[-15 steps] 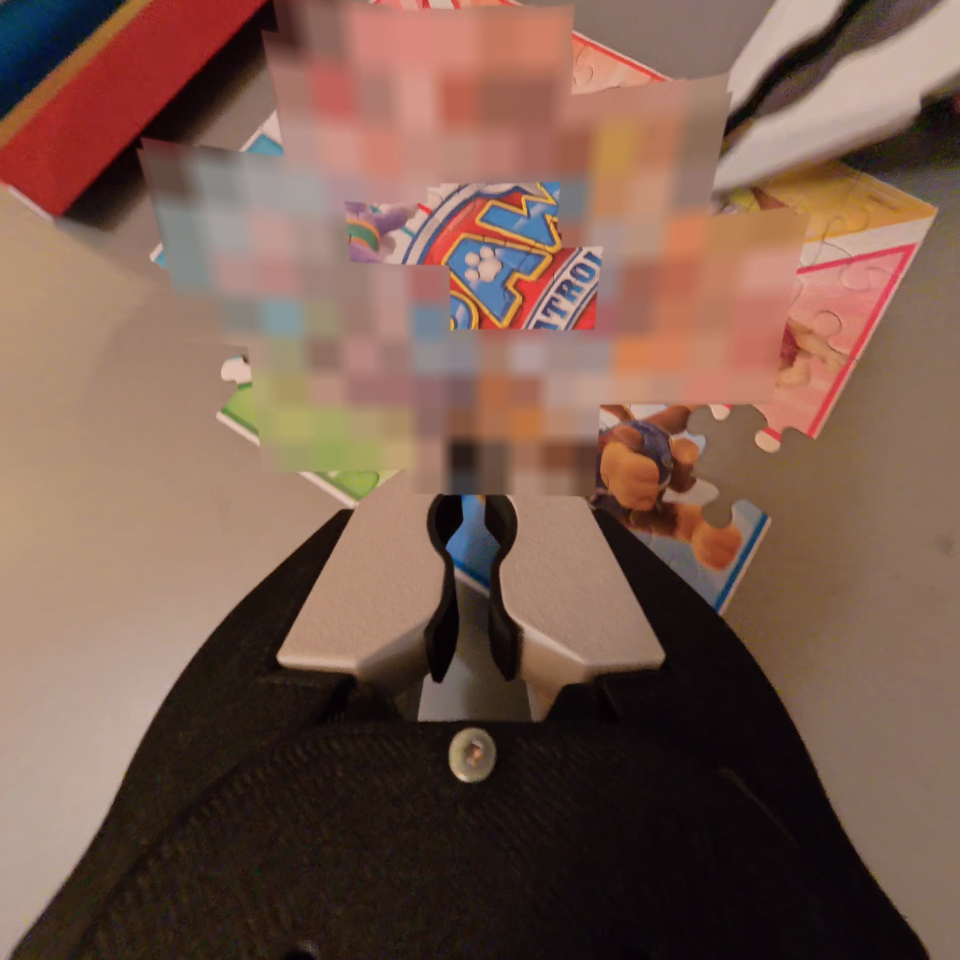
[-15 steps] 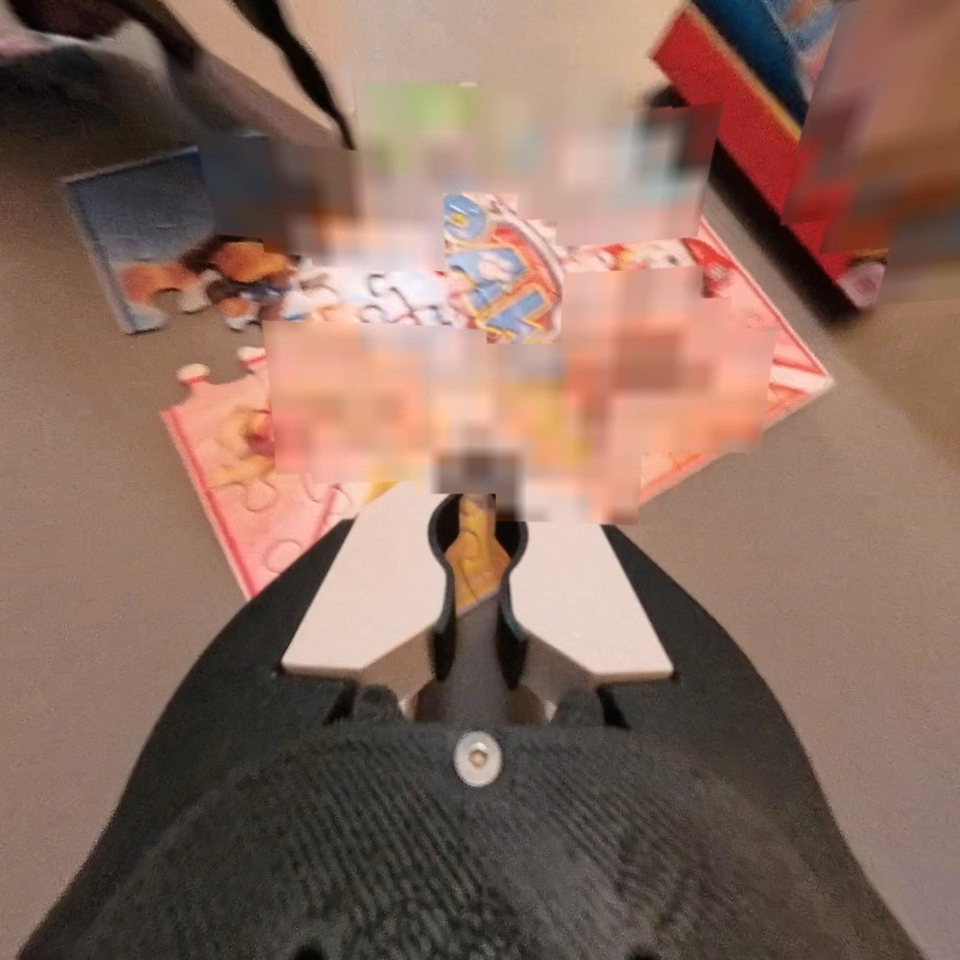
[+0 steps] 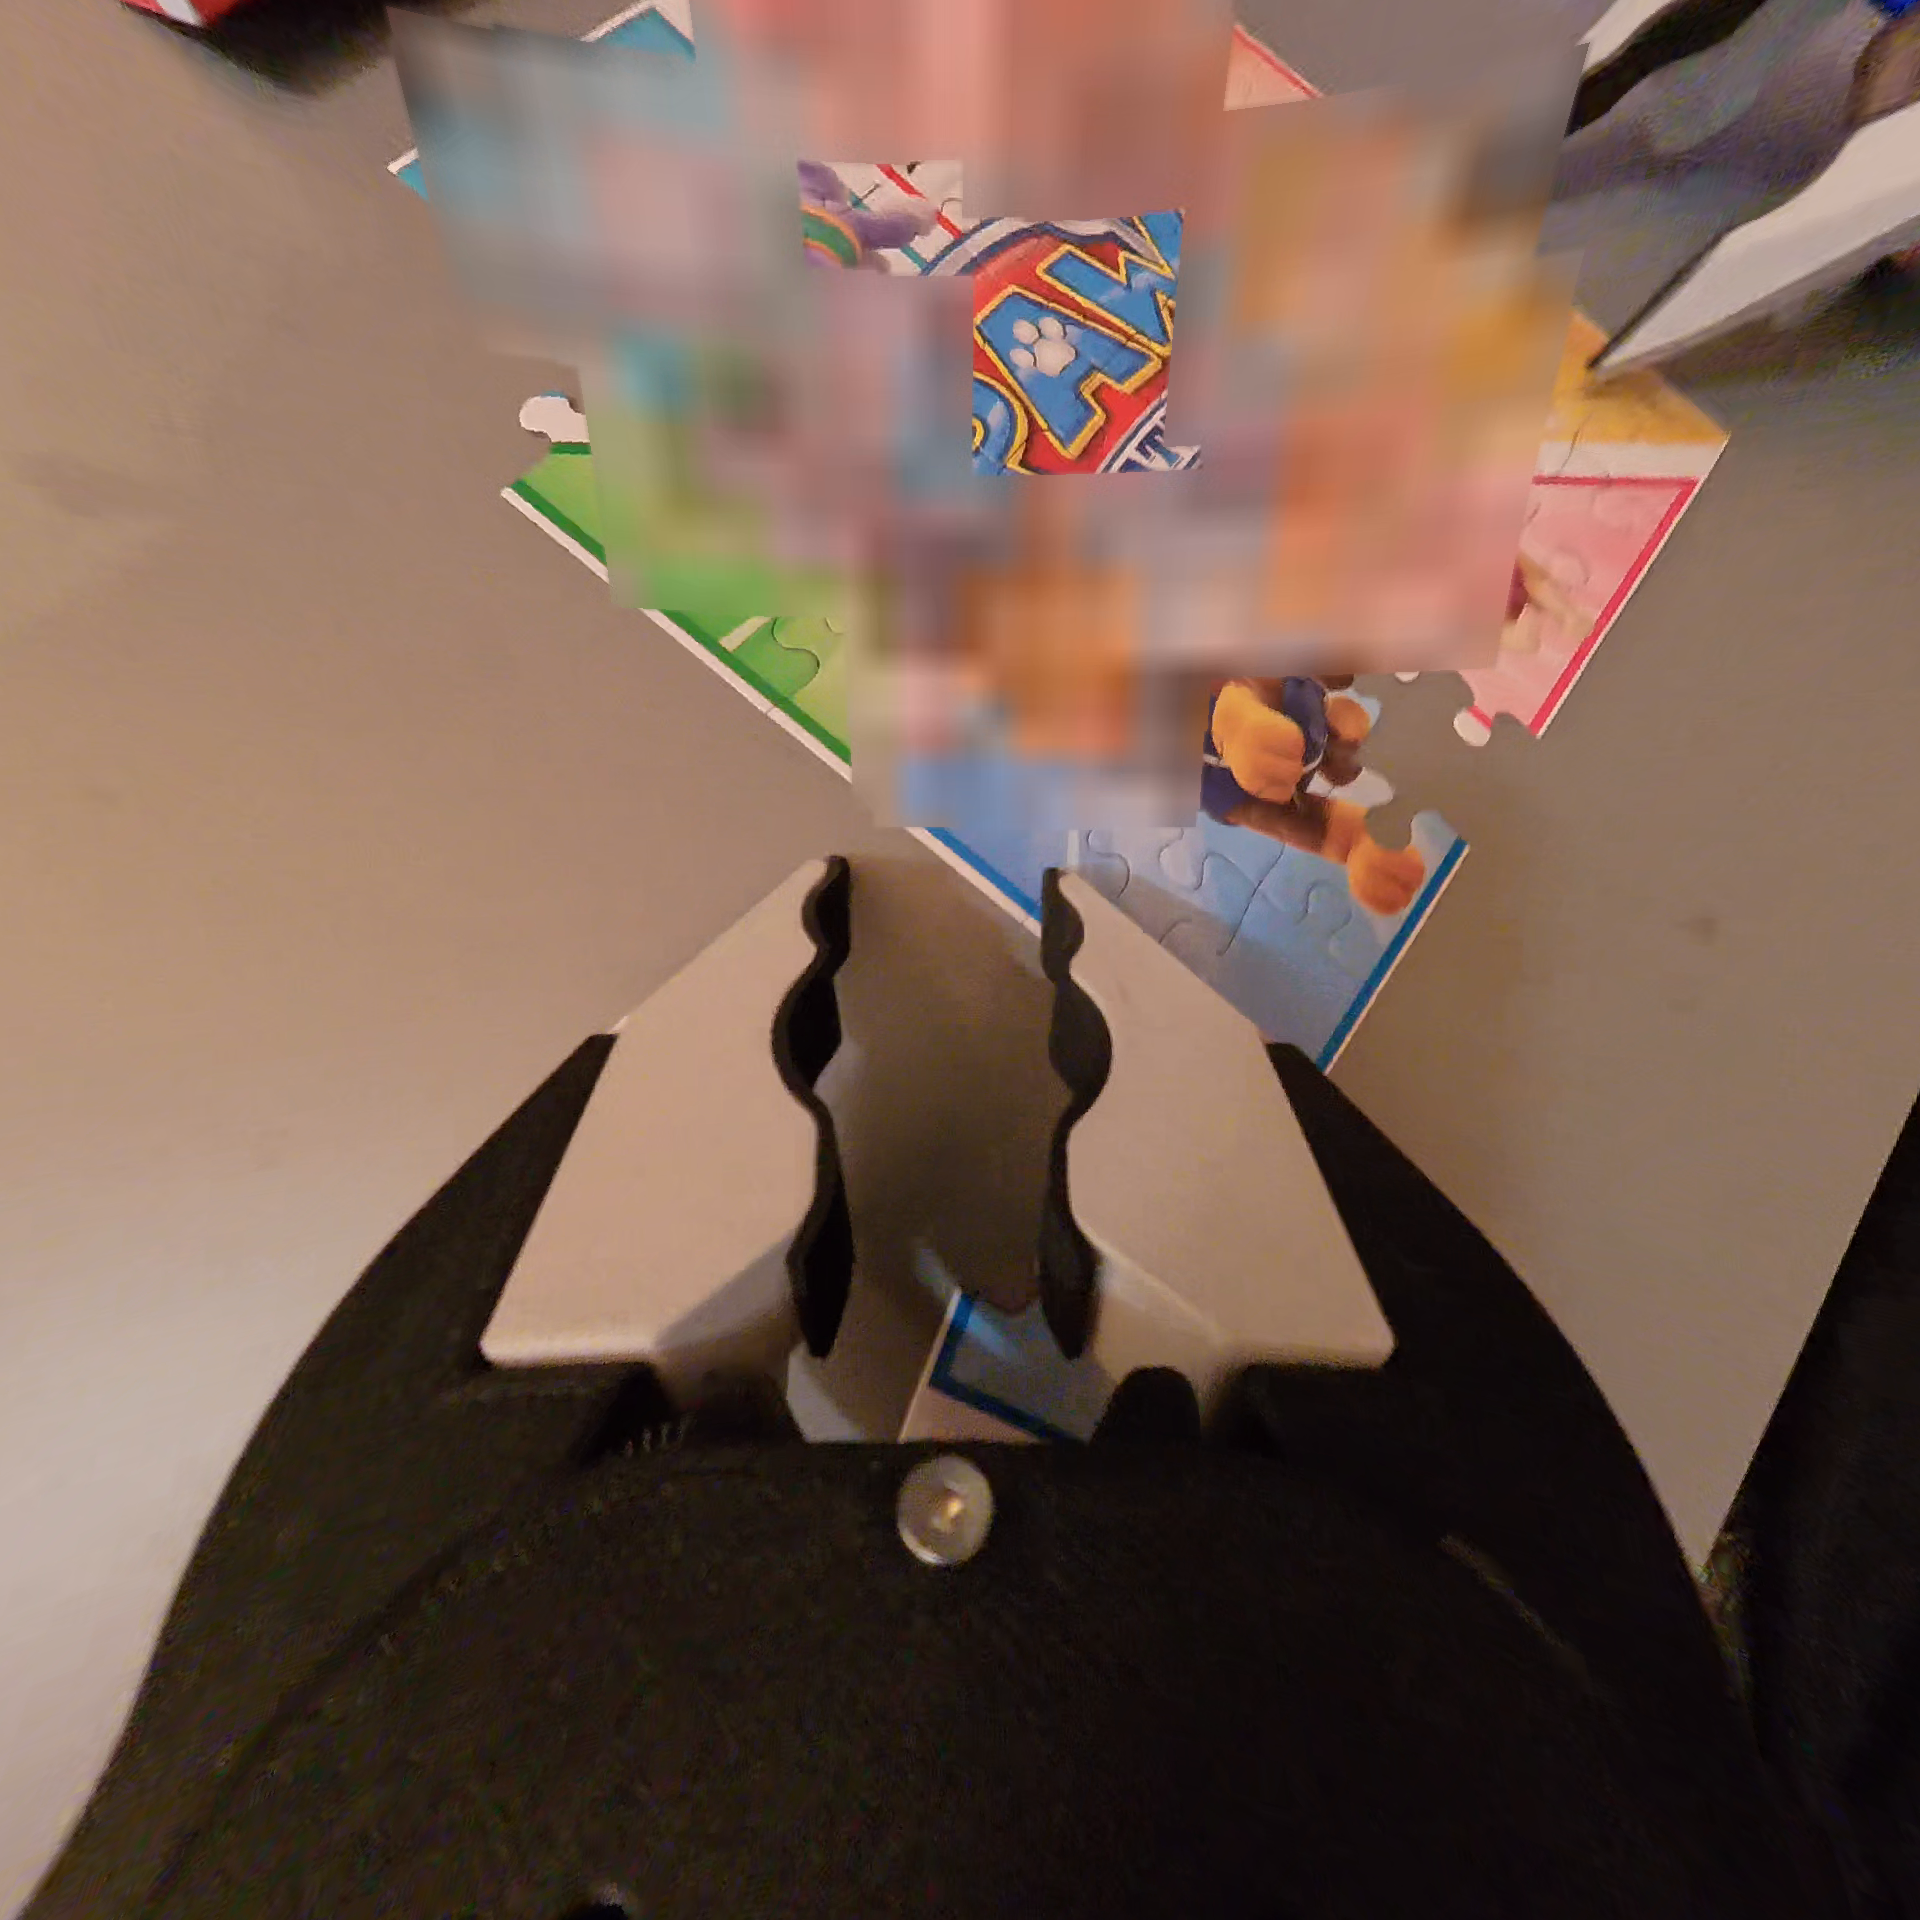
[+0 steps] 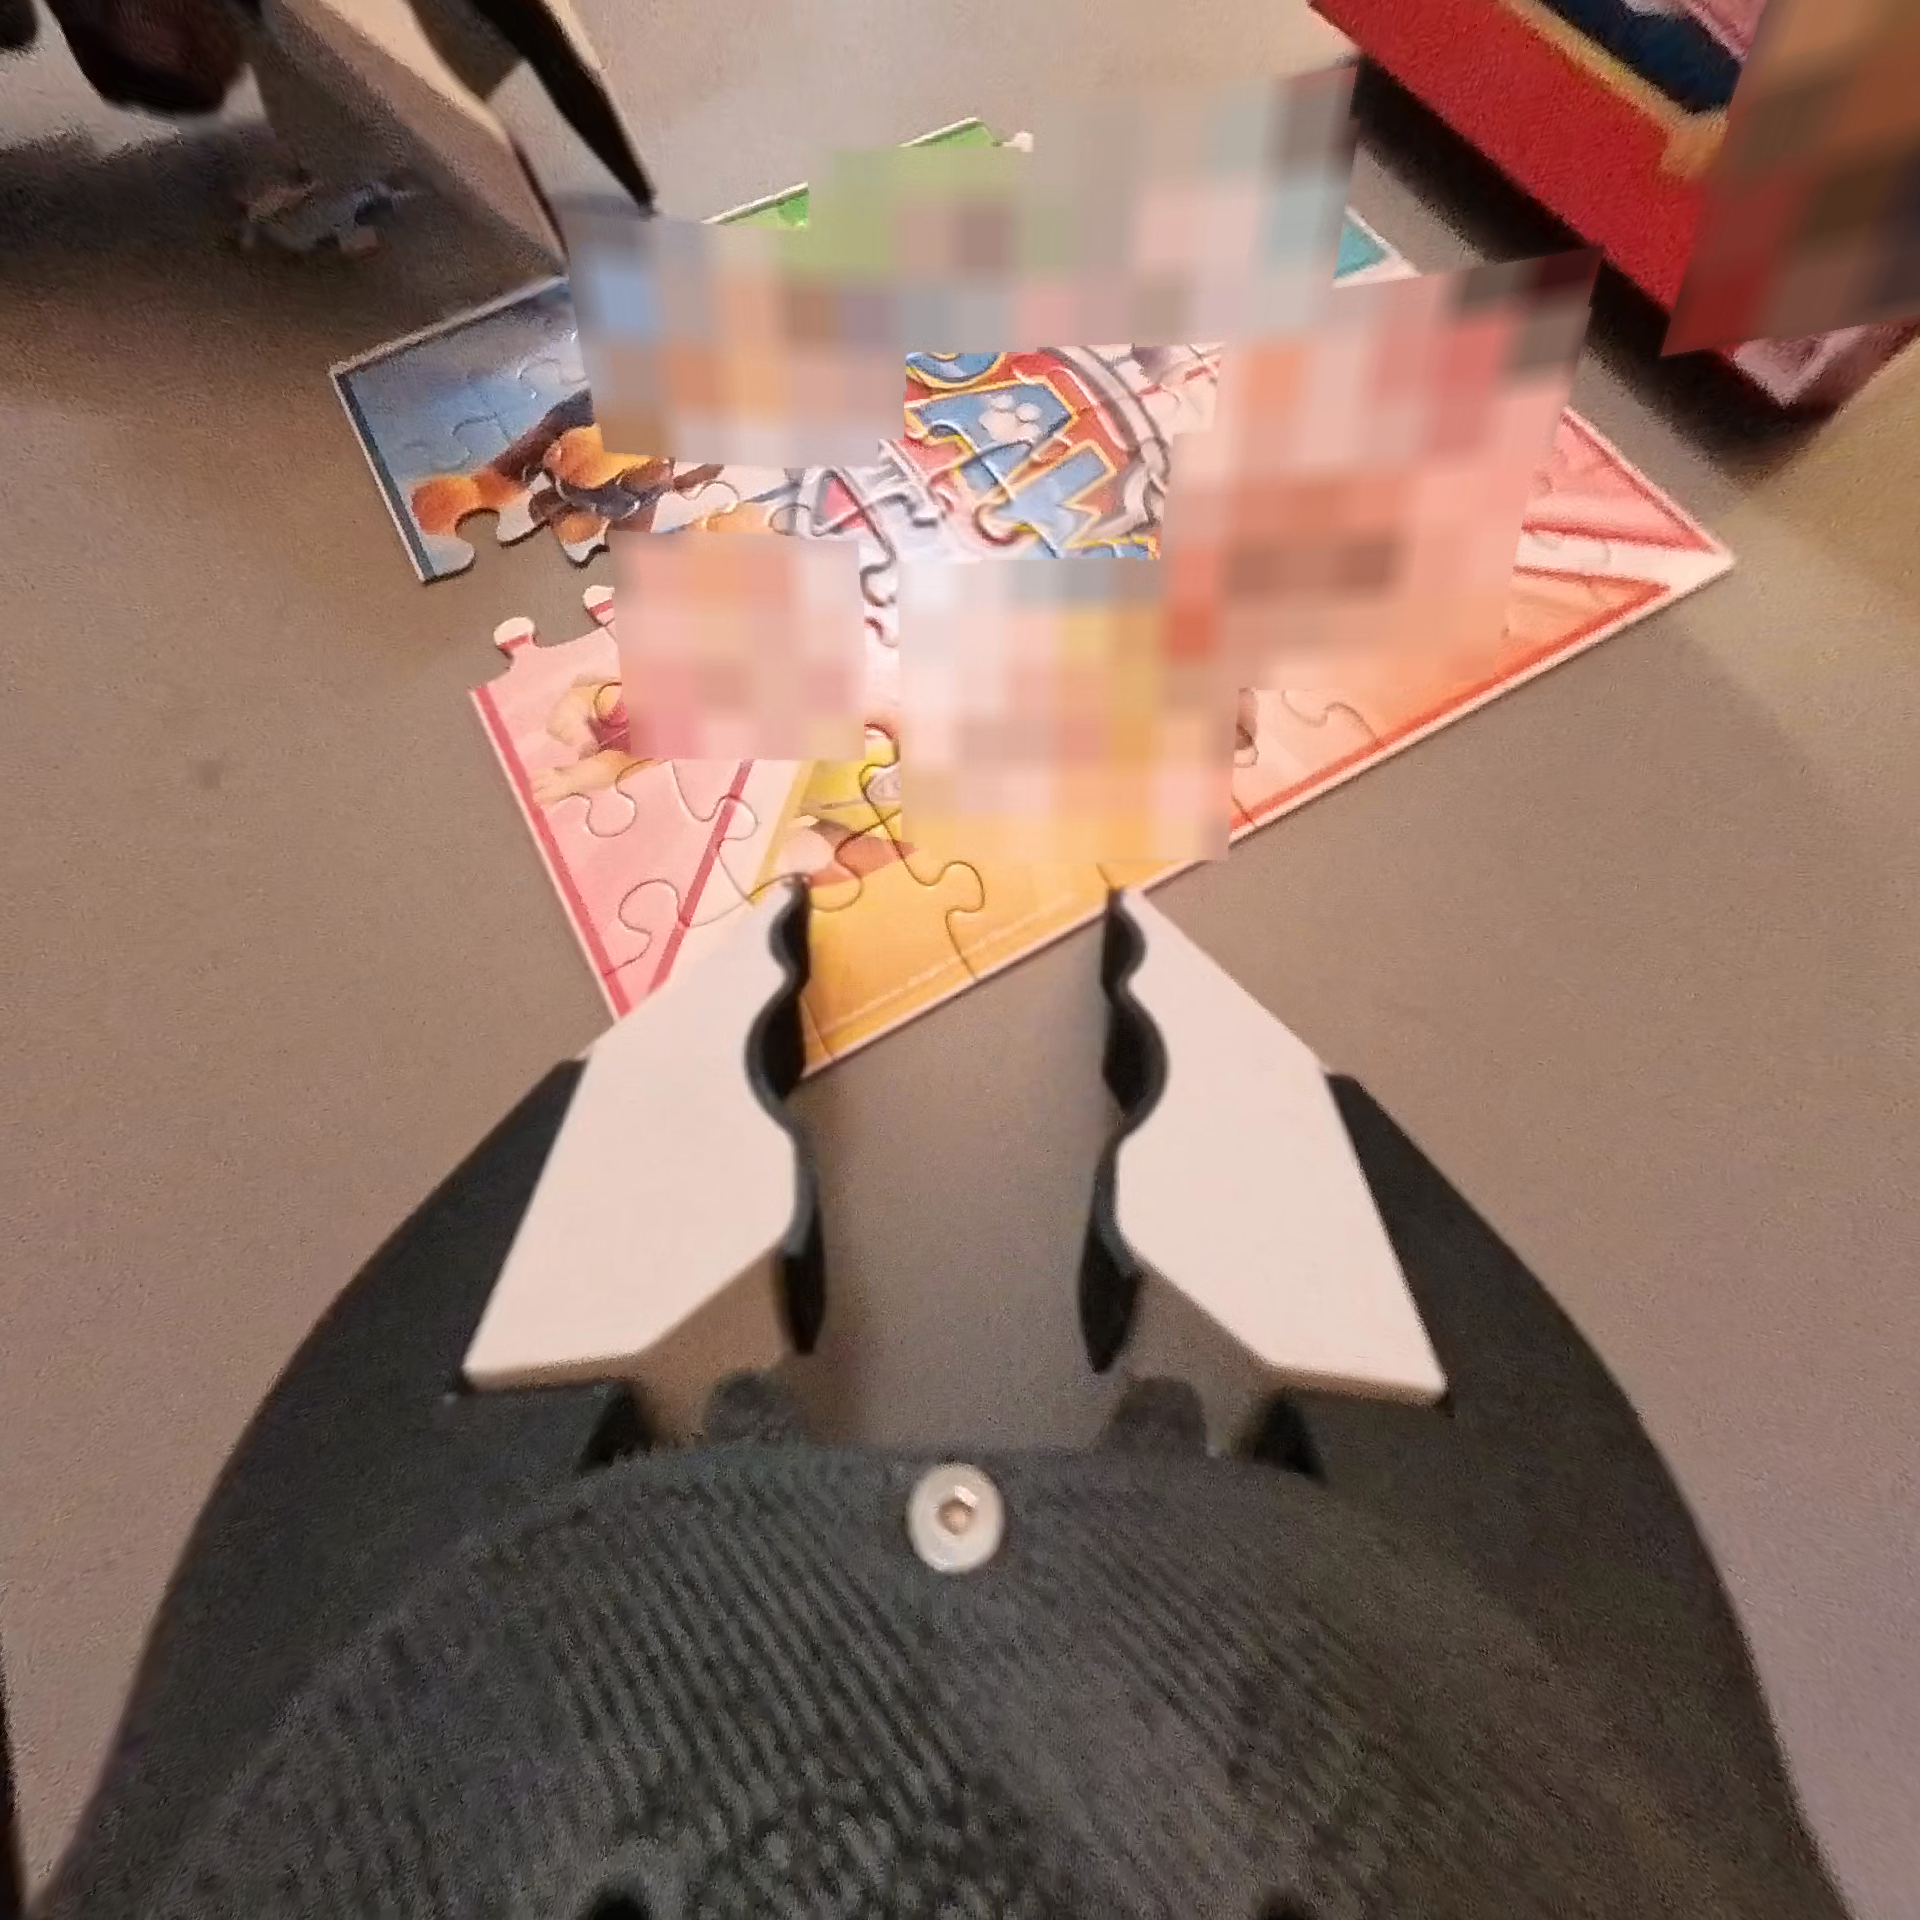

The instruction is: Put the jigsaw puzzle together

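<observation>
Left wrist view: left gripper fingers spread, nothing pinched. Blue-edged piece lies loose by finger roots. Puzzle, blue corner at 1 o'clock. Right gripper released too, over puzzle's yellow corner at 12 o'clock.

We see a cartoon jigsaw puzzle on the grey surface — nearly complete — beside a red box.

Grey floor under jigsaw puzzle

Dim warm light, soft shadows, blurred wide-angle edges
</observation>
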